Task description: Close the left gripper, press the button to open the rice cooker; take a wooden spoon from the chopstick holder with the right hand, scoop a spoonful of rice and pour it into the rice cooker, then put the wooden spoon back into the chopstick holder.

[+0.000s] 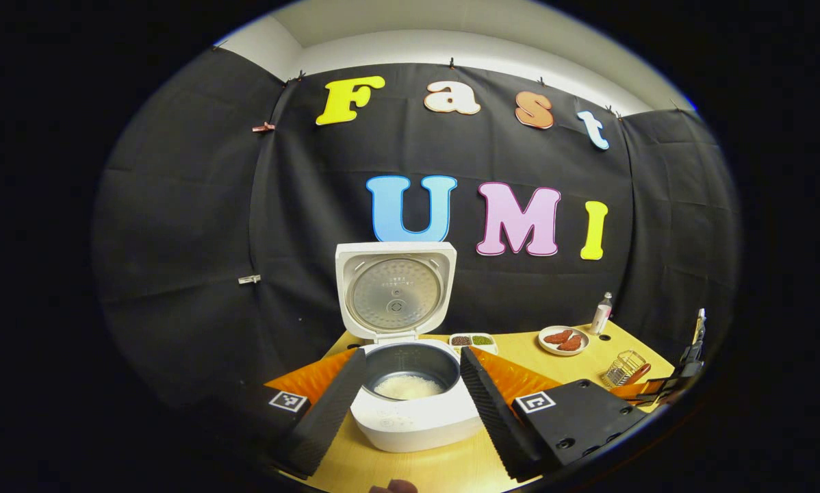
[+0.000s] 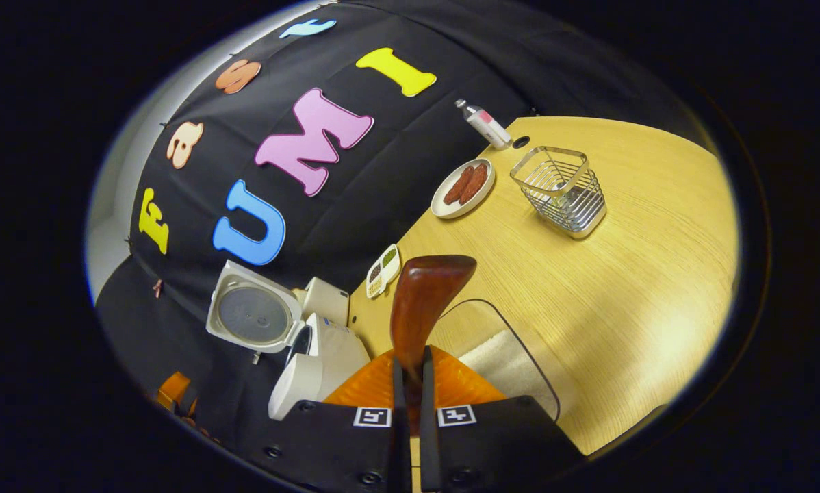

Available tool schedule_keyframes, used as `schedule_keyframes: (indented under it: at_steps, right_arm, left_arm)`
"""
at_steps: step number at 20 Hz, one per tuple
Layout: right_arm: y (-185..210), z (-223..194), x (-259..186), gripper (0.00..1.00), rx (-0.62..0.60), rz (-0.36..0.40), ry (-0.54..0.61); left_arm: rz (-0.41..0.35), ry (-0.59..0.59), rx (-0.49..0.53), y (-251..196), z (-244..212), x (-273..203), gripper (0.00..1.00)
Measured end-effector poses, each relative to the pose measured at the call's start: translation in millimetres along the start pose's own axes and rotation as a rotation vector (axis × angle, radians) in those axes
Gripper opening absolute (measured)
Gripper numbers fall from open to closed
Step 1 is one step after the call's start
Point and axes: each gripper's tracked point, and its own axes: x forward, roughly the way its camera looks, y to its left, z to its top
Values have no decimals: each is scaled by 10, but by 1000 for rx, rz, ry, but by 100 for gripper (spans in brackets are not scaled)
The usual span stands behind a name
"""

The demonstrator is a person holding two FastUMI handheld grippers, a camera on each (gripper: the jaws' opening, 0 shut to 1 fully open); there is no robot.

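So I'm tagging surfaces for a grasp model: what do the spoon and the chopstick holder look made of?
The spoon looks like dark reddish-brown wood with a smooth, slightly glossy finish; soft highlights show on its bowl. The chopstick holder looks like shiny metal wire on a solid base, probably steel or chrome-plated: thin bright rods you can see through.

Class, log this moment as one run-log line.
white rice cooker: lid open, rice inside | left tool: open | right tool: shut on brown wooden spoon | wire chopstick holder: empty

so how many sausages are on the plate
2, side by side on the plate at the table's back, between the bottle and the bean tray. Nothing seems hidden beneath them.
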Motion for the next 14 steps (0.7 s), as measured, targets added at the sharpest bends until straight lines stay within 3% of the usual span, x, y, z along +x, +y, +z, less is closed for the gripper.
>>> schedule_keyframes:
  at_steps: [5, 14]
  right_arm:
    - [154, 133, -154, 10, 75, 42, 13]
    - [1316, 391, -293, 10, 124, 177, 2]
  left_arm:
    - [2, -2, -9, -1, -6, 5, 95]
    - [26, 9, -37, 88, -96, -36, 95]
